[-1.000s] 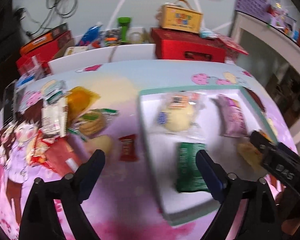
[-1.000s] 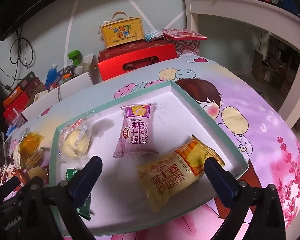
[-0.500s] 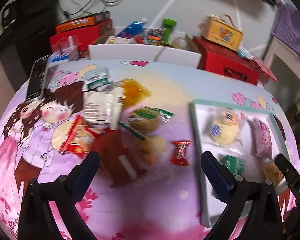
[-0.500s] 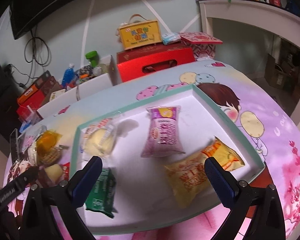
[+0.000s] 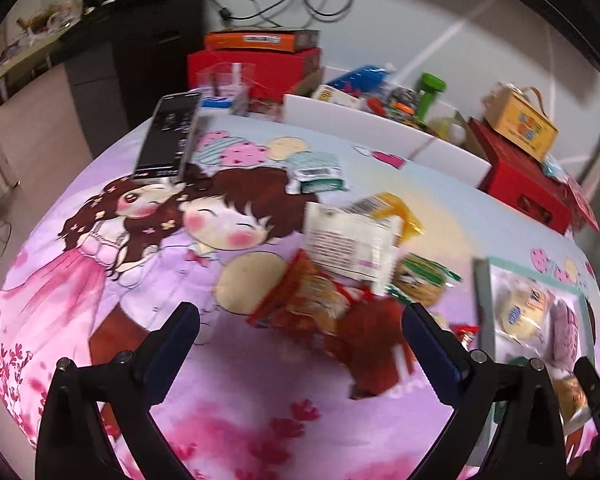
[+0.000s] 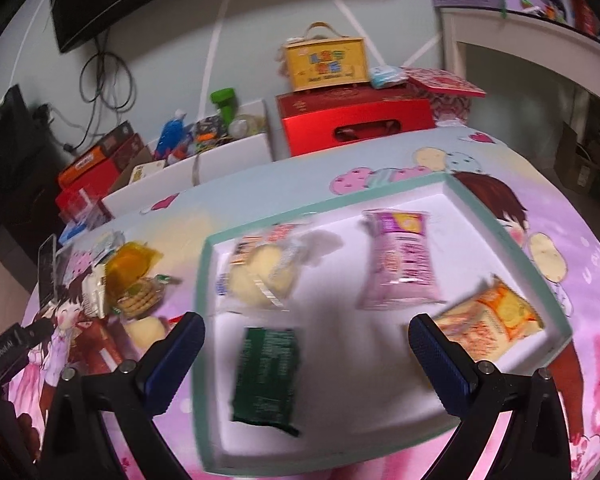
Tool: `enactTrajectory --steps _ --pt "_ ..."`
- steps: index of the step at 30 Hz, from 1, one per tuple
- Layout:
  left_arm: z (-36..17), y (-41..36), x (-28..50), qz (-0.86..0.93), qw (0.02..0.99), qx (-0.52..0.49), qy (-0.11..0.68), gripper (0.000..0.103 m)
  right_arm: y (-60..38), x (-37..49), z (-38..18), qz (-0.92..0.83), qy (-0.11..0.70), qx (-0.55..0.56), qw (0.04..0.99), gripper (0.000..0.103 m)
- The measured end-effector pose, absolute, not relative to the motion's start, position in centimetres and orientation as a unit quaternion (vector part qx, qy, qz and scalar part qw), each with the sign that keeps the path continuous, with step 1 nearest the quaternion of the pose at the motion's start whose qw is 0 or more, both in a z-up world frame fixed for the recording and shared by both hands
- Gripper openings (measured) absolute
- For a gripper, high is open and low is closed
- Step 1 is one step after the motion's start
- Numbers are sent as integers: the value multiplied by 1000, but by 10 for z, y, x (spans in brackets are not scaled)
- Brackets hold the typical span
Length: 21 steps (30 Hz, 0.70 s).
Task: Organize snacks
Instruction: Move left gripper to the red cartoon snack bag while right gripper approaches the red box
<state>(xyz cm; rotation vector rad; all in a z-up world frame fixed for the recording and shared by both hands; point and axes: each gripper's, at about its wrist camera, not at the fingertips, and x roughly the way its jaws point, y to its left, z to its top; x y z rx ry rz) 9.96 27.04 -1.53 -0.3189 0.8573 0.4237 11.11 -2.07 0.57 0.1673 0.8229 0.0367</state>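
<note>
Snacks point(image 5: 340, 276) lie heaped at centre frame on the counter point(image 5: 148, 280), just ahead of the wide, empty left gripper point(image 5: 300, 344), likely lined up to pick one. Right gripper point(image 6: 306, 344), also wide, hovers over the tray point(image 6: 476, 216) holding four sorted packets.

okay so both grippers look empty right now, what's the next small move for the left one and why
Probably ease the open left gripper forward and down onto the red snack packet at the near edge of the pile. It lies closest between the fingers, and the tray holding four snacks has bare room.
</note>
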Motion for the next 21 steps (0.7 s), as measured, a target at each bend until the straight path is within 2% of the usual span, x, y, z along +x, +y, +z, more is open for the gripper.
enactTrajectory --steps 11,21 --pt "-25 319 96 196 855 -234 420 101 80 118 3 117 407 10 906 103" --pt "-49 333 114 168 831 -264 461 101 153 123 -25 198 445 -34 873 103"
